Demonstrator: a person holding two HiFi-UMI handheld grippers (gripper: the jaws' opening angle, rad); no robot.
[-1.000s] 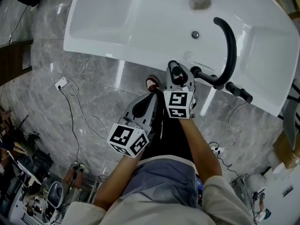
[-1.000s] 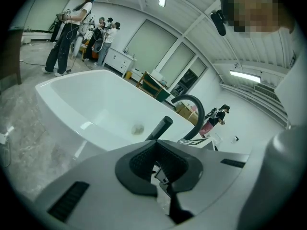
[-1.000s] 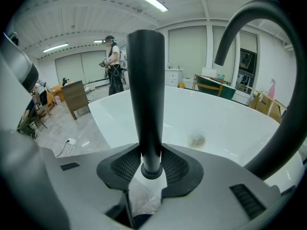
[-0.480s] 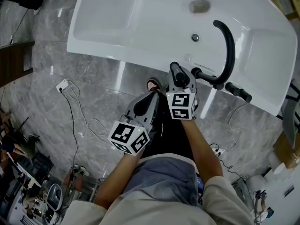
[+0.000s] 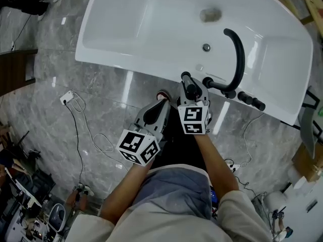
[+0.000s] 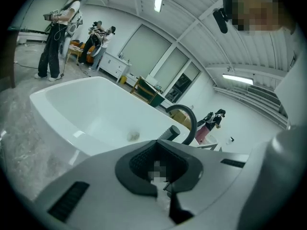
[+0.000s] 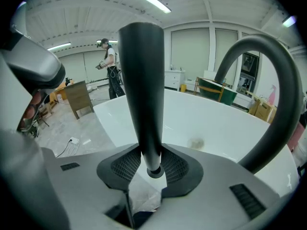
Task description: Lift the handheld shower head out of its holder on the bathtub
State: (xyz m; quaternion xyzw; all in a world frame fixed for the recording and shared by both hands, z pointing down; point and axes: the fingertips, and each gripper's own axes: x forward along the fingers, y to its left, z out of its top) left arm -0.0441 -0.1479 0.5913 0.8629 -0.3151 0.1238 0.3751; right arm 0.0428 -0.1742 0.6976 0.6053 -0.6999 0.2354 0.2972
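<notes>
Handheld shower head (image 7: pixel 141 85) was seen by the near rim of the white bathtub (image 5: pixel 151 24), beside the curved black faucet (image 5: pixel 237 54). Its black handle was squeezed upright by the right gripper (image 7: pixel 152 167). The left gripper (image 6: pixel 159 170) was pressed closed on nothing.
</notes>
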